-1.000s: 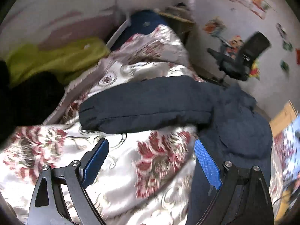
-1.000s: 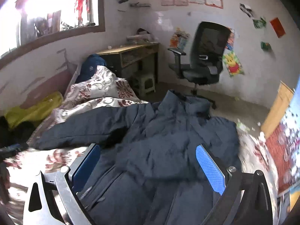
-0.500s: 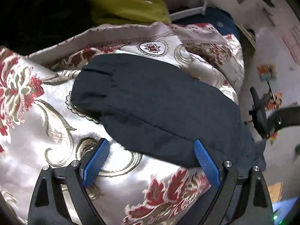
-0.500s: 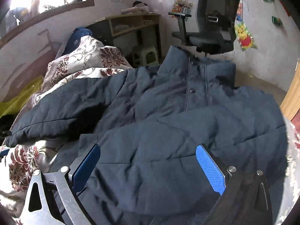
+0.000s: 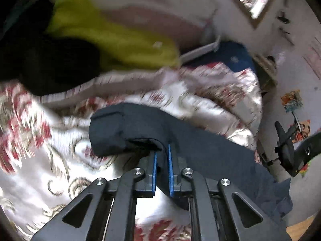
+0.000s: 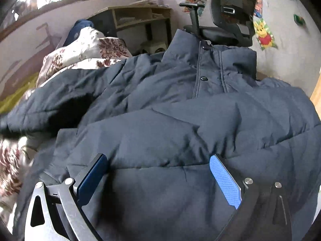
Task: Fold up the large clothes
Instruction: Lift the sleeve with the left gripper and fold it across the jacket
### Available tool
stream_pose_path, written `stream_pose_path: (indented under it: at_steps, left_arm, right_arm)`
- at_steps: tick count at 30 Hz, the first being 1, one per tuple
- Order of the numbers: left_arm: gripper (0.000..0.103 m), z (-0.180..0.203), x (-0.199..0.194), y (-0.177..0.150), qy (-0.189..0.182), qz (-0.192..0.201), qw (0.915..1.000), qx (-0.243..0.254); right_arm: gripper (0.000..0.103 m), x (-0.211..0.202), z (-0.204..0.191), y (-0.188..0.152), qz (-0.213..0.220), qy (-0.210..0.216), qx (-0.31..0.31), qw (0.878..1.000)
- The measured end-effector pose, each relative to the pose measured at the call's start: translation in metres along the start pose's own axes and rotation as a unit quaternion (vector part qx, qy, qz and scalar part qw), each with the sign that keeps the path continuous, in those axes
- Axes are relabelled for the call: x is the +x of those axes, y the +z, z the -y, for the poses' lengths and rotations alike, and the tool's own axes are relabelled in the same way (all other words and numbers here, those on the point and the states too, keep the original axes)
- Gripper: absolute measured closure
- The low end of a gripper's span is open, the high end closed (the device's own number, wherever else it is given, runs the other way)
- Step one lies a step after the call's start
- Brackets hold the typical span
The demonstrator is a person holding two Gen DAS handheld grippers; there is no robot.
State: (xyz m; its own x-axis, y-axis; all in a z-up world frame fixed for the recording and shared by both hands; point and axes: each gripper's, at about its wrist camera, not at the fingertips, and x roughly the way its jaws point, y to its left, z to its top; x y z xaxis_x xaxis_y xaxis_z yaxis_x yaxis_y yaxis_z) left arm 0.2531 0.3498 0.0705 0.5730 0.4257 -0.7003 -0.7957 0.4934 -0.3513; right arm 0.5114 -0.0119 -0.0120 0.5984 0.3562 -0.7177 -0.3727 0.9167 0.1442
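The puffy navy padded jacket (image 6: pixel 180 120) lies spread on the floral bed quilt (image 5: pixel 40 170). It looks soft, bulky and slippery. The left hand-held gripper (image 5: pixel 161 172) has just closed, pinching its sleeve (image 5: pixel 124 128) near the cuff, a sensible hold; the right hand-held gripper (image 6: pixel 160 176) hangs with jaws apart above the body.

The left gripper (image 5: pixel 161 156) has just closed its blue pads on the navy padded jacket sleeve (image 5: pixel 128 126), above the cream floral satin bedspread (image 5: pixel 50 156)

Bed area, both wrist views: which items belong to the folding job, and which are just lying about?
In the job:
- navy padded jacket
- its sleeve, pinched in the left gripper
- right gripper, open over the jacket

Lying about:
- yellow-green garment
- office chair
- floral bedspread
- wooden desk
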Motion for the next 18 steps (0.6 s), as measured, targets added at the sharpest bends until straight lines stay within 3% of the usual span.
stream_pose_path:
  at_steps: [3, 7, 9, 12, 15, 18]
  left_arm:
    - [0.097, 0.037, -0.027, 0.005, -0.023, 0.053, 0.997, 0.051]
    - [0.098, 0.092, -0.07, 0.002, -0.079, 0.115, 0.9817, 0.13]
    - [0.098, 0.122, -0.094, -0.008, -0.117, 0.14, 0.9673, 0.176]
    - [0.098, 0.167, -0.123, -0.033, -0.174, 0.163, 0.9383, 0.25]
    - [0.098, 0.204, -0.14, -0.063, -0.224, 0.16, 0.911, 0.307]
    - [0.098, 0.237, -0.141, -0.095, -0.268, 0.137, 0.892, 0.337]
  right_arm:
    - [0.0, -0.006, 0.004, -0.002, 0.01, 0.011, 0.002, 1.0]
    - [0.0, -0.02, 0.016, -0.004, 0.02, 0.02, 0.019, 0.999]
    - [0.0, -0.03, 0.024, -0.005, 0.029, 0.022, 0.027, 0.999]
    - [0.0, -0.047, 0.036, -0.008, 0.044, 0.011, 0.037, 0.998]
    - [0.0, -0.069, 0.053, -0.013, 0.061, 0.005, 0.051, 0.997]
    - [0.0, -0.09, 0.072, -0.018, 0.078, -0.002, 0.065, 0.995]
